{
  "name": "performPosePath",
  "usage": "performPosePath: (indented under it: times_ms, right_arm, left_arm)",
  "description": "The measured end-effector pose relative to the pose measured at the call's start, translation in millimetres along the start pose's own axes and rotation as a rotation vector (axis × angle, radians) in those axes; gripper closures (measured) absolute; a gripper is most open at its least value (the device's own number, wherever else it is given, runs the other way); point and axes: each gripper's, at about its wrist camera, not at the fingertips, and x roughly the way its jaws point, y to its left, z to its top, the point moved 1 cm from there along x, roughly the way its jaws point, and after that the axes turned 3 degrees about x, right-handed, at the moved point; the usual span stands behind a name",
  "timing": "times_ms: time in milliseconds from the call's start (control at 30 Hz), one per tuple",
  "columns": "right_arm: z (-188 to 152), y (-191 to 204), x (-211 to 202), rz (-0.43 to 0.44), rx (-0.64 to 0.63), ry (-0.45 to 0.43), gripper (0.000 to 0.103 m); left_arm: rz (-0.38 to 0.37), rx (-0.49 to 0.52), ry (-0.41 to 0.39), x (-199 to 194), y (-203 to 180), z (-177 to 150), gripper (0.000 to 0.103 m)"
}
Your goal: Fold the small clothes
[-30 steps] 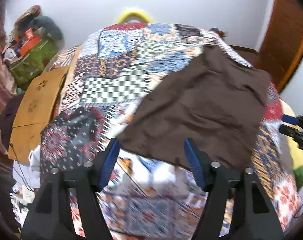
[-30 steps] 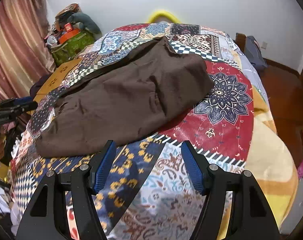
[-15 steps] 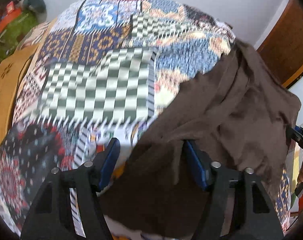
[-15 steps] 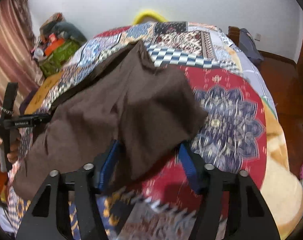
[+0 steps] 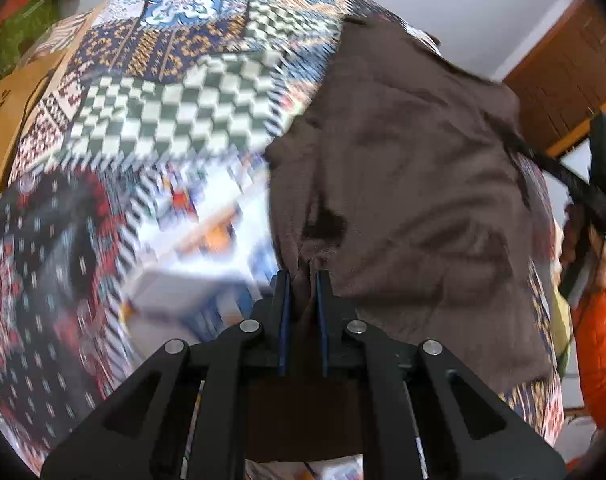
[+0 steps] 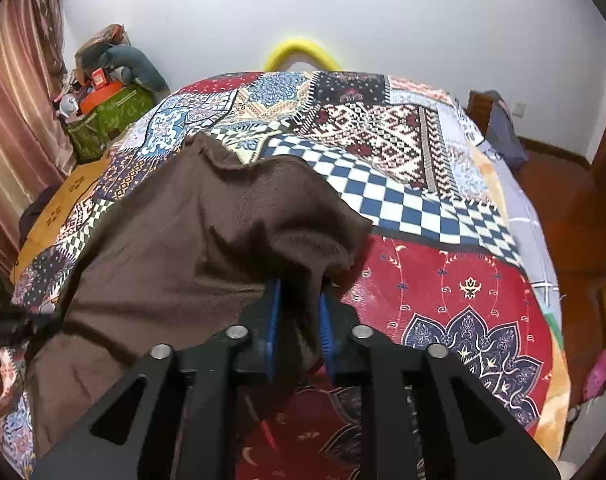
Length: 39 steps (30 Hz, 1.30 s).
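Since a second earlier, both tongs had gone from gaping short of the cloth to being clamped on its near edge.

In the left wrist view, the left tongs [image 5: 301, 280] pinched a bunched fold of the brown garment [image 5: 407, 184], which spread away to the right over the patchwork bedspread [image 5: 163, 112].

The right wrist view showed the right tongs [image 6: 299, 292] gripping the garment's [image 6: 207, 240] lifted corner, the rest draping leftward, plus a yellow hoop [image 6: 301, 50] beyond the bed.
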Motion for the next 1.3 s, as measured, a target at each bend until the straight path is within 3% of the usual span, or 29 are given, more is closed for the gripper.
performPosePath:
  times_ms: [167,400,500,633,767,867,1000,1067,1133,1300]
  right_arm:
    - [-16.1,17.1,-30.2,0.012,-0.067,0.010,0.053]
    - [-62.8,33.0,-70.2,0.069,-0.115,0.101,0.052]
    - [-80.9,39.5,-78.3,0.096,-0.123,0.135,0.052]
    - [-99.1,51.2,-78.5,0.121,-0.140,0.181,0.052]
    - [-119.7,56.4,-78.7,0.104,-0.167,0.222,0.052]
    - [-128.5,55.6,-87.9,0.085,-0.181,0.213,0.052]
    - [-123.1,50.4,-106.1,0.088,-0.161,0.185,0.052]
    - [-120.7,50.6,-114.6,0.089,-0.157,0.163,0.052]
    - [-118.4,52.1,-124.0,0.095,-0.156,0.139,0.052]
    - [-125.1,65.5,-143.8,0.123,-0.167,0.091,0.040]
  left_arm:
    - [-0.019,0.000,0.015,-17.6,-25.4,-32.1,0.092]
    - [-0.045,-0.014,0.017,-39.0,-51.7,-60.3,0.092]
    - [0.024,0.042,-0.006,-47.6,-65.3,-68.8,0.092]
    - [0.254,0.157,-0.066,-51.9,-77.7,-80.2,0.088]
    - [0.411,0.197,-0.045,-44.3,-65.7,-93.5,0.088]
    - [0.400,0.133,-0.022,-47.4,-47.1,-99.6,0.088]
    - [0.372,0.077,-0.076,-76.0,-41.1,-103.4,0.086]
    - [0.356,0.078,-0.112,-90.9,-48.9,-104.1,0.074]
    - [0.347,0.103,-0.167,-108.0,-64.7,-108.4,0.049]
    - [0.321,0.190,-0.209,-120.5,-102.7,-121.8,0.025]
